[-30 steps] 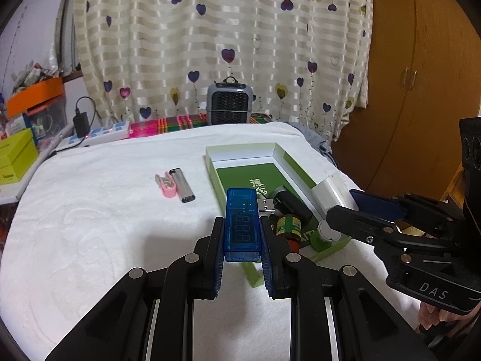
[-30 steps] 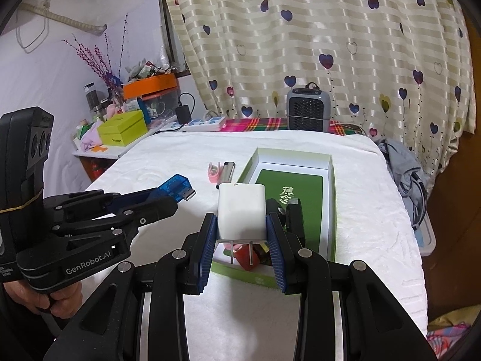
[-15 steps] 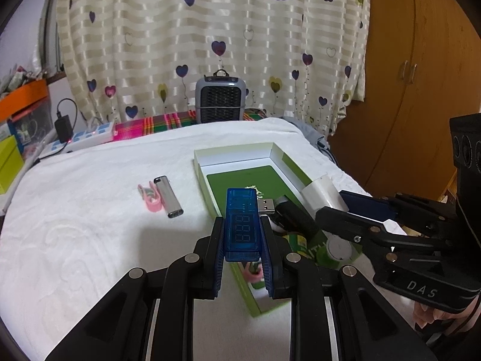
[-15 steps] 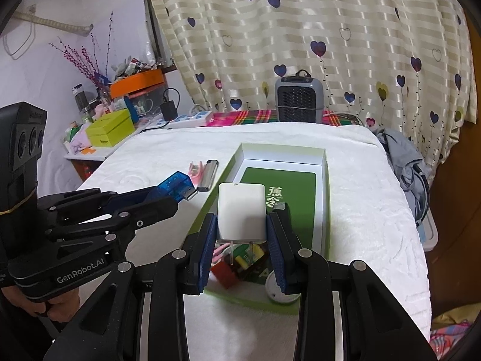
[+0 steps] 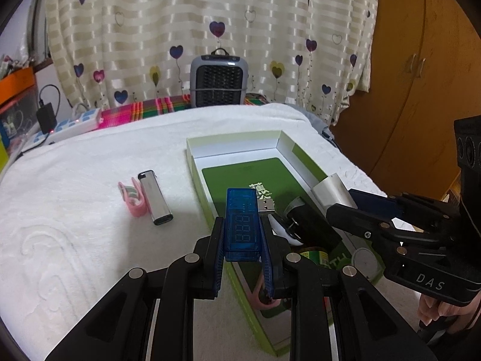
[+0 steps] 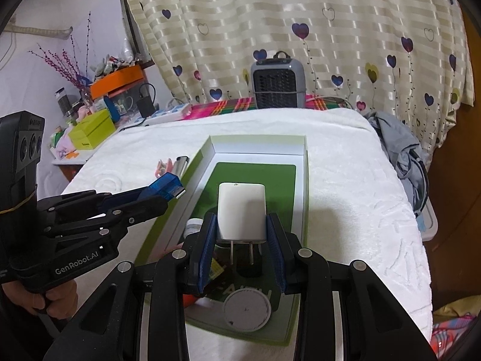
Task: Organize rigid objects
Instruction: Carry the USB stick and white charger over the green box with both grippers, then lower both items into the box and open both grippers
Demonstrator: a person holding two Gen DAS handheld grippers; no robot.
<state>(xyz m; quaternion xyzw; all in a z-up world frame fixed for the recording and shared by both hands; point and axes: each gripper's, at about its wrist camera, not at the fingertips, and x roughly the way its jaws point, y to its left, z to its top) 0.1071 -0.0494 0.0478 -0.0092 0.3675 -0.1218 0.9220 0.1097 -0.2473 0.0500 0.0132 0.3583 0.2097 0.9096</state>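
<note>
Left wrist view: the left hand-held gripper point(image 5: 242, 242) pinches a translucent blue USB tester point(image 5: 242, 222) over the near left wall of the green cardboard box point(image 5: 234, 140). A metal lighter point(image 5: 154, 198) and pink clip point(image 5: 130, 200) lie left of the box on fluffy white towel point(image 5: 75, 225).

Right wrist view: the right hand-held gripper point(image 6: 242, 248) pinches a smooth white charger point(image 6: 242, 210), prongs showing, above the box point(image 6: 258, 141), which holds a round white lid point(image 6: 247, 310) and small items too hidden to name.

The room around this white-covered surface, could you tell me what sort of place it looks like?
Most likely a lived-in room at home, perhaps a bedroom. A heart-patterned curtain hangs behind, a wooden wardrobe stands at the side, and a small space heater and a cluttered side shelf sit nearby.
</note>
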